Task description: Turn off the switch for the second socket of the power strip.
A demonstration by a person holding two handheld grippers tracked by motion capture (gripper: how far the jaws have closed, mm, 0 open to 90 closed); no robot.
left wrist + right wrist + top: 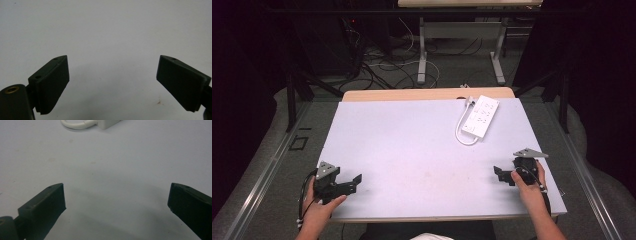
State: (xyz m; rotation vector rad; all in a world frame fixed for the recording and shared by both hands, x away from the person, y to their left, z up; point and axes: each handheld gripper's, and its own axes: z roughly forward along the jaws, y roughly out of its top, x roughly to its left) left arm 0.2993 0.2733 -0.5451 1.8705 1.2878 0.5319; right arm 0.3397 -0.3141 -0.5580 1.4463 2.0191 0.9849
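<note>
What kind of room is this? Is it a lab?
Probably a lab or workshop. A person holds black tongs in each hand, left and right, over a bare white table, with a power strip and tangled floor cables.

A white power strip (481, 116) lies flat on the pale counter (412, 150), in the far right part of it, near the far edge. It is a long slim block set at a slant, its far end leaning to the right, with rows of sockets facing up. A white cord (462, 131) leaves its far end, runs down along its left side and curls in a loop round the near end. In the right gripper view, one corner of the power strip (108, 123) and a bend of cord (75, 125) show at the top edge.
</note>
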